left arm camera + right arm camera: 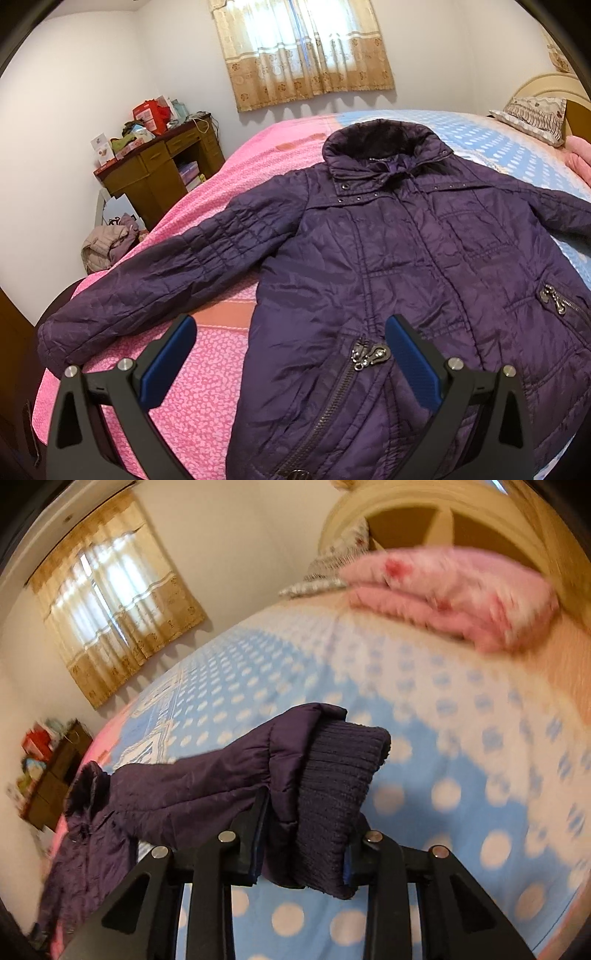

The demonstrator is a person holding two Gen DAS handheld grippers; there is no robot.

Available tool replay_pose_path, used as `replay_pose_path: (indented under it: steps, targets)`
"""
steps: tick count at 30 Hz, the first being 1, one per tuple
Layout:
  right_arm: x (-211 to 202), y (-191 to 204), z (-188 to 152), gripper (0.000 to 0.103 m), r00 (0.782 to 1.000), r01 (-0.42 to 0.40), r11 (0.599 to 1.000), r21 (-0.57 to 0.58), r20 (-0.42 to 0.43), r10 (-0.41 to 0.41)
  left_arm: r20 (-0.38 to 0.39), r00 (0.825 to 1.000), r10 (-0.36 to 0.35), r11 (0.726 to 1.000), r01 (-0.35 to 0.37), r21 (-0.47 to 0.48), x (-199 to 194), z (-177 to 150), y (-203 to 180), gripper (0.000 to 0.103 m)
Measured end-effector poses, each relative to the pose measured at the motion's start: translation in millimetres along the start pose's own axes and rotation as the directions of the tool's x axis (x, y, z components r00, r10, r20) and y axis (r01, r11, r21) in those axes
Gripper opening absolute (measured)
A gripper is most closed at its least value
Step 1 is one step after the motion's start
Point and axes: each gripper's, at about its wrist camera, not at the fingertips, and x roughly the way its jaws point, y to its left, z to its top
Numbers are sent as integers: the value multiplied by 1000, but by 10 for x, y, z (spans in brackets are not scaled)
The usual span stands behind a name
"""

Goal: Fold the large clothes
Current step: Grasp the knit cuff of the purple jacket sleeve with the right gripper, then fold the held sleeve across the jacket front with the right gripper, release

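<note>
A dark purple quilted jacket (406,266) lies face up and spread out on the bed, collar toward the window. Its left sleeve (147,277) stretches out over the pink cover. My left gripper (291,332) is open and empty, hovering over the jacket's lower left hem beside a zip pocket (365,356). My right gripper (306,830) is shut on the jacket's other sleeve end (295,760), gripping the quilted fabric and its ribbed knit cuff (340,794), and holds it lifted above the blue spotted sheet.
The bed has a pink cover (207,398) on the left and a blue spotted sheet (424,709) on the right. A folded pink blanket (450,590) and a pillow (535,114) lie by the headboard. A cluttered wooden desk (159,166) stands at the left wall.
</note>
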Motion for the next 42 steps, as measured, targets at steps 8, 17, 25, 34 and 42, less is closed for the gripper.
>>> replay_pose_path:
  steps: [8,17,25,34,42]
  targets:
    - [-401,955,485,30,989,9,974,-226,147,25,0,1000,-19,1000,19,-7,-5,29,55,103]
    - [-851,2565,358,29,963,-17,803,-596,206,174,-6,998,-64,997,64,-38,-38,-5,157,103]
    - [-1054,4028,-631,29,941,-61,479,-876,109,320,2,998,-69,995,69,-71,-72,-46,307,103]
    - [-350,4877,-2294,30,946,-180,112,-977,-141,291,-26,1000,-17,991,13,-134,5,-139,660,103]
    - [120,4582,-2836,65,906,-394,142,-908,-358,224,-48,999,14,992,-20,-124,133,-109,768,103]
